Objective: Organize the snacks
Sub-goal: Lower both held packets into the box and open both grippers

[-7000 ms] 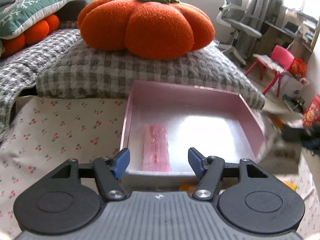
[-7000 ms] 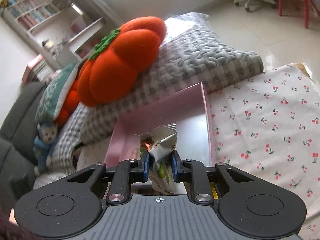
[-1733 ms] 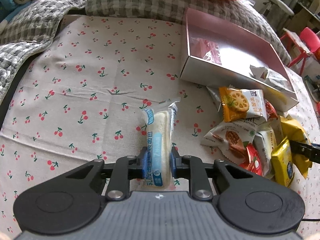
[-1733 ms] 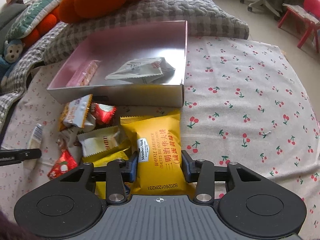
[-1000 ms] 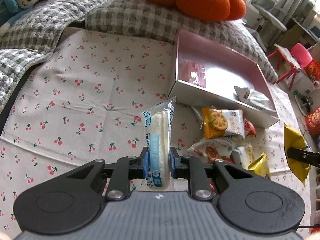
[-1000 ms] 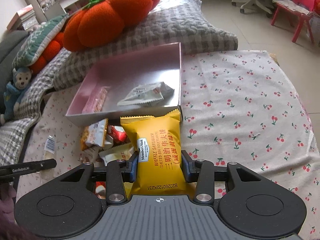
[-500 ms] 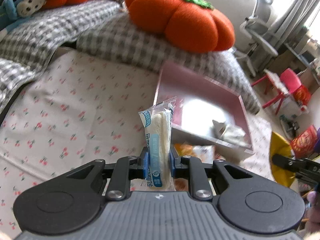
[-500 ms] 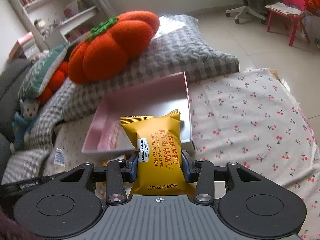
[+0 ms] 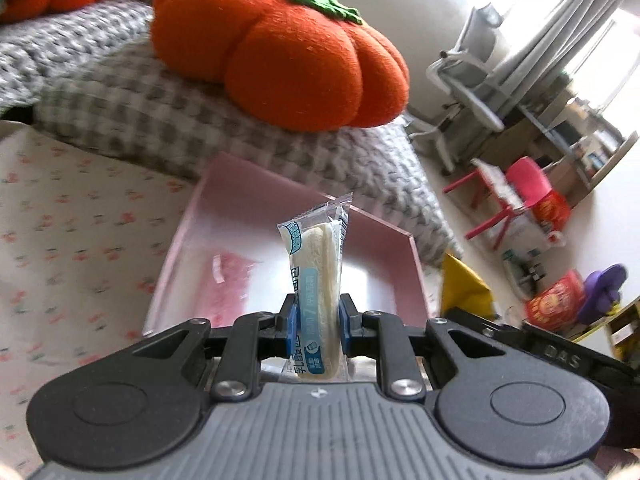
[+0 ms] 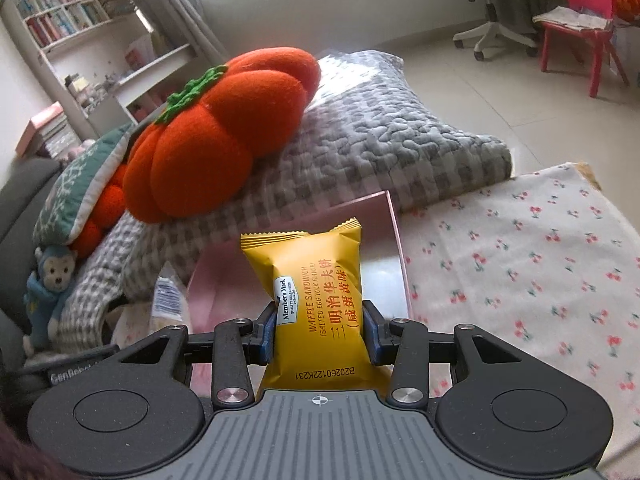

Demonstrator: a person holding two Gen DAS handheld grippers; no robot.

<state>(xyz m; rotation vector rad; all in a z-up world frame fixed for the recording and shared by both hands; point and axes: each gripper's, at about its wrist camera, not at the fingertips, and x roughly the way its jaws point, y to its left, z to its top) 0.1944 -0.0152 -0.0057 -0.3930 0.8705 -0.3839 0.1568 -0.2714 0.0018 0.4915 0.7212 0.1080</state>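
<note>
Between the left gripper's (image 9: 316, 326) jaws a white bar (image 9: 316, 280) is clamped upright, and the right gripper (image 10: 319, 334) is clamped on a yellow waffle pack (image 10: 314, 292); both hang near the box's (image 9: 176, 248) front edge. Beyond them the pink box sits on the cherry cloth (image 10: 540, 264), a pink packet (image 9: 228, 284) at its left side, the pumpkin cushion (image 9: 280, 52) behind its far edge. This looks like the carry-and-drop step: next, each snack needs moving over the box floor, then releasing.
</note>
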